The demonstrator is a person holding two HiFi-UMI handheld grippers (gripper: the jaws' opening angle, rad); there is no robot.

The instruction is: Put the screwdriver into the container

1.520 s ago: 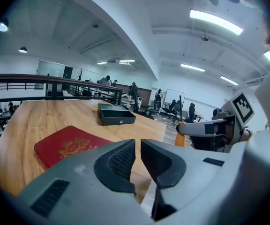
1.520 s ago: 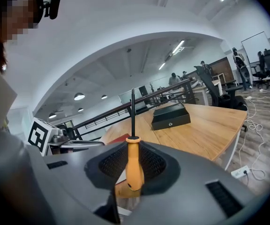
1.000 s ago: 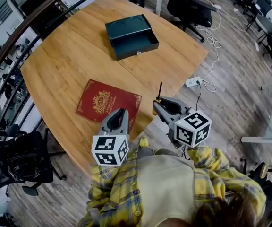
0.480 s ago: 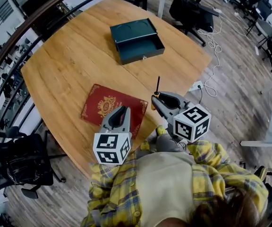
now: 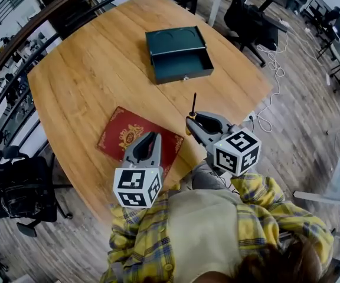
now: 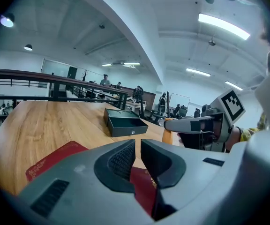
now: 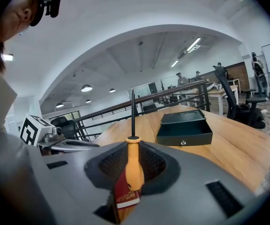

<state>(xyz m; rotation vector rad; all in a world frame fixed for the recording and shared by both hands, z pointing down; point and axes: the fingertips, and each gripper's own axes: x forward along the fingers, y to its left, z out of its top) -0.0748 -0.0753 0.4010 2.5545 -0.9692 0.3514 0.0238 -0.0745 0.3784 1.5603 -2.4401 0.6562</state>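
A screwdriver with an orange handle (image 7: 135, 167) and a thin black shaft (image 5: 193, 104) stands upright in my right gripper (image 5: 192, 124), which is shut on the handle. It hangs over the table's near right edge, well short of the container. The container is a dark green metal box (image 5: 179, 54) that lies open at the far middle of the table, also visible in the right gripper view as the box (image 7: 184, 127). My left gripper (image 5: 151, 140) hovers over a red book (image 5: 136, 138), jaws together with nothing in them. The left gripper view shows the box (image 6: 124, 124) ahead.
The round wooden table (image 5: 87, 81) has a black railing (image 5: 22, 46) along its left side. Office chairs (image 5: 249, 16) stand beyond the far right edge, and a white cable and power strip (image 5: 264, 114) lie on the floor at the right.
My right gripper has carried the screwdriver a little forward over the table edge, toward the box. The left gripper has stayed over the red book.
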